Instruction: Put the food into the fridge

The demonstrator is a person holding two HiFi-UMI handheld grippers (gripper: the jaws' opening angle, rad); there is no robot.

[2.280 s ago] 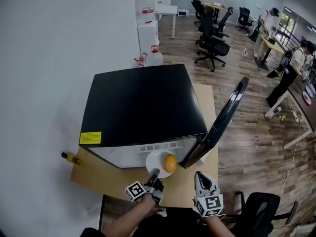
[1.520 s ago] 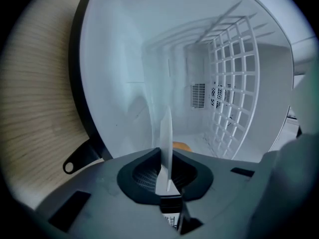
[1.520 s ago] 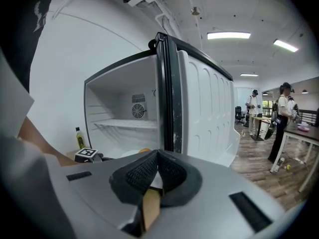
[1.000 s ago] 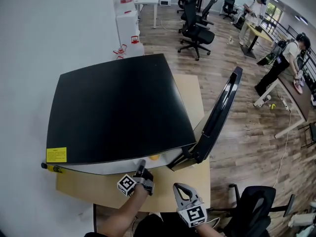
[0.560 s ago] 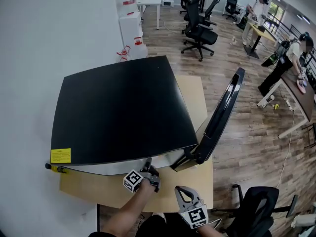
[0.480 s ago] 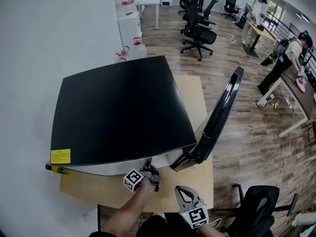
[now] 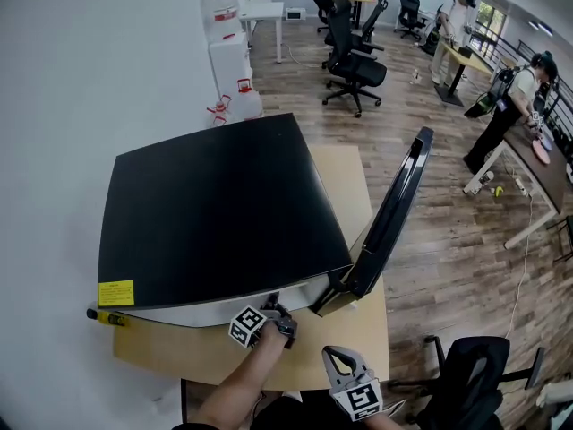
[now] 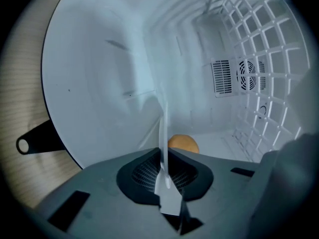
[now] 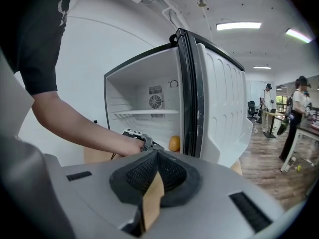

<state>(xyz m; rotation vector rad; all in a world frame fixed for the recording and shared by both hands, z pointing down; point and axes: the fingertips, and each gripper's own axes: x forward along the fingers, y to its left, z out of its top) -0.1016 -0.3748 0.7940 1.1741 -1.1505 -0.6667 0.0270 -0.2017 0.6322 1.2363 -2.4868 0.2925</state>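
- The left tool (image 8: 162, 153) is clamped shut on the rim of a white plate (image 8: 162, 126) (seen edge-on, the plate is only a thin white strip running forward from between the jaws).
- An orange (image 8: 183, 144) lies just beside that strip, low inside the fridge (image 7: 215, 213); from this angle it cannot be told whether it rests on the plate.
- Beyond it are the pale inner walls, a white wire grid (image 8: 259, 49) and a round fan grille (image 8: 245, 76).
- The left hand (image 7: 266, 352) holds its tool at the fridge's open front, under the edge of the black top.
- The right tool (image 7: 333, 355) hangs nearby above the front of the wooden tabletop (image 7: 170, 356), jaws together with nothing between them (only tabletop shows past them).
- The fridge door (image 7: 394, 209) stands wide open on the right.
- Office chairs (image 7: 354, 56) stand well behind.
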